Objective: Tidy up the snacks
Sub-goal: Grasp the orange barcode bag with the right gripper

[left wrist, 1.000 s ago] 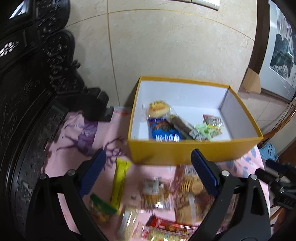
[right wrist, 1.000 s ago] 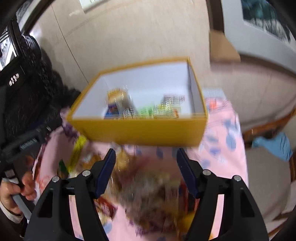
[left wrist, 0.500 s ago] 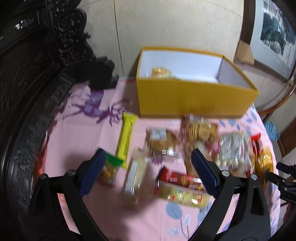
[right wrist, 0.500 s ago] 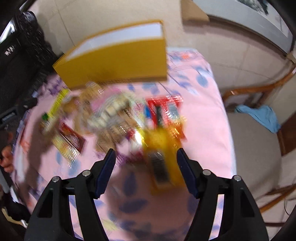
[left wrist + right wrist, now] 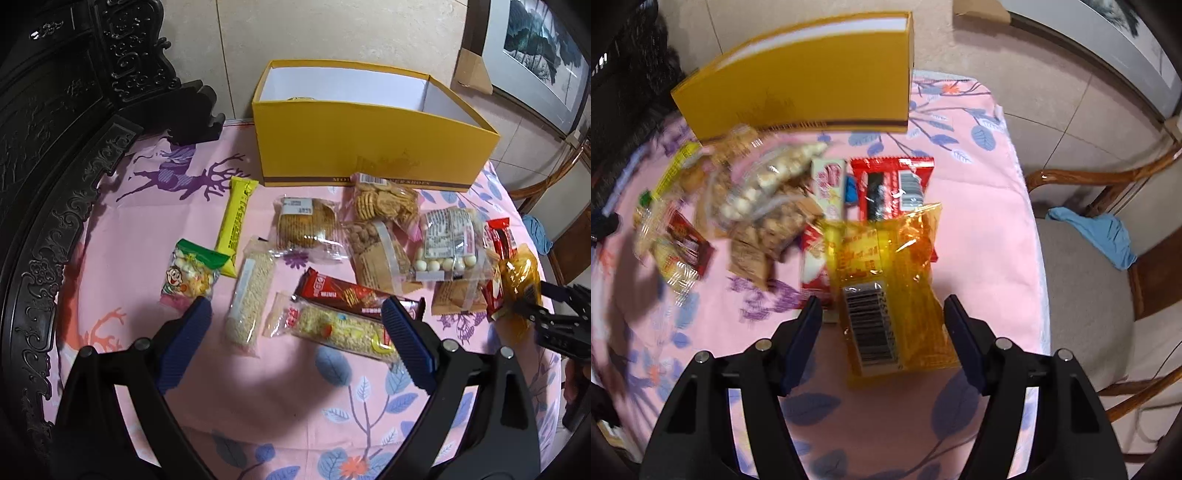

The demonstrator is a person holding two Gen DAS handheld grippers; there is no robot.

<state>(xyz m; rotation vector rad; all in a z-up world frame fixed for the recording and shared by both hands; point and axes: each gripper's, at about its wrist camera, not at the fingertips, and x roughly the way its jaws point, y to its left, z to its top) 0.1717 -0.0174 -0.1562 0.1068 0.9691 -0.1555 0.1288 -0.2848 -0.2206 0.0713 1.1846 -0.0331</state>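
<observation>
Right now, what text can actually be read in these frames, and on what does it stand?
"MO...ER SHOES", middle hidden: brown stripe low on the yellow box.
Too small to read: print on the long yellow bar, white label on the white-ball bag, lettering on the dark red wrapper.
Blurred: barcode digits and red print on the orange packet.

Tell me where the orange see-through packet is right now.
The orange packet lies on the pink cloth between the open right gripper fingers, overlapping the red wrapper; the left view shows it at the spread's far right.
</observation>
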